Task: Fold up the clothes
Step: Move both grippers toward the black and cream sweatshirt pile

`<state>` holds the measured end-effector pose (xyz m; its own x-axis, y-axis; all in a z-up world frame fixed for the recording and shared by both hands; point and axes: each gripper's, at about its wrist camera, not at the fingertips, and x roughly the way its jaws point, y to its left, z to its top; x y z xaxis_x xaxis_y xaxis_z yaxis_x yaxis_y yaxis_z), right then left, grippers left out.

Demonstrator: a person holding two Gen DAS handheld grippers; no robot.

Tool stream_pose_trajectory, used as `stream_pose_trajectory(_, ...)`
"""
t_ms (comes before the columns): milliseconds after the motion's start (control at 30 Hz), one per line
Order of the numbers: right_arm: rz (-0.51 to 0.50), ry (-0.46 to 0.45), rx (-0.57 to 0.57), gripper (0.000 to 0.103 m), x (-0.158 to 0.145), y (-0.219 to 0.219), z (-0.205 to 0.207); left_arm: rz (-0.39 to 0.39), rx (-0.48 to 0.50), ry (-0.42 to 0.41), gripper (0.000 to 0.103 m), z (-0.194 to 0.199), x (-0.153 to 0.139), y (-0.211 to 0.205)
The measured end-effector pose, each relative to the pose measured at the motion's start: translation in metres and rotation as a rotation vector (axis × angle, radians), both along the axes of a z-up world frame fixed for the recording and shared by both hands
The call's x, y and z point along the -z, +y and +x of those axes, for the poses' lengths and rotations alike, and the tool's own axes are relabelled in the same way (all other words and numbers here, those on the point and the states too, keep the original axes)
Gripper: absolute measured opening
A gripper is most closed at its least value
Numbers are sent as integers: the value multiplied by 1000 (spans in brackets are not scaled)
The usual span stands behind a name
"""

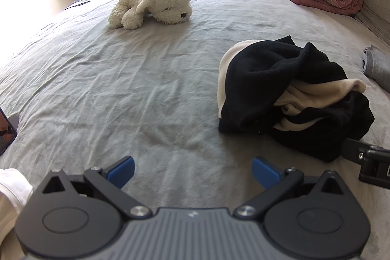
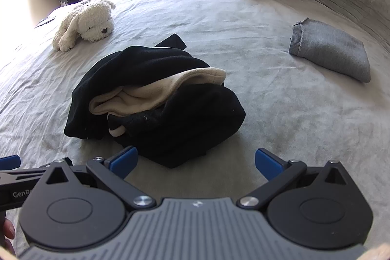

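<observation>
Both grippers are spread wide and holding nothing. The right gripper (image 2: pixel 195 162) sits right at the near edge of the crumpled black garment (image 2: pixel 156 99) with its cream lining (image 2: pixel 156 89) poking out; for the left gripper (image 1: pixel 192 172) the heap lies ahead and off to the right. Big risk I see: pinching into that bundle grabs several layers at once, so it lifts as a lump instead of opening. The folded grey piece (image 2: pixel 331 50) sits well clear, ahead-right.

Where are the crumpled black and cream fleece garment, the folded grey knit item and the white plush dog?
Black and cream fleece garment (image 2: pixel 156 99), right wrist view, cream lining.
Folded grey knit item (image 2: pixel 331 52), right wrist view, centre.
White plush dog (image 1: pixel 156 6), left wrist view, body.
</observation>
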<state>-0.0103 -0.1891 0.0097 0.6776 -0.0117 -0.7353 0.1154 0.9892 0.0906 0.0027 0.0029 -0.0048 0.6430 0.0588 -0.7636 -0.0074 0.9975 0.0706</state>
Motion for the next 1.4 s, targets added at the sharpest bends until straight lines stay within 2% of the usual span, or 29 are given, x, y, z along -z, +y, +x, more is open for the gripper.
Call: stream_pose_trajectory(1400, -4, 21, -7, 103, 6, 0, 5, 12, -11, 13, 103, 2, 4, 6)
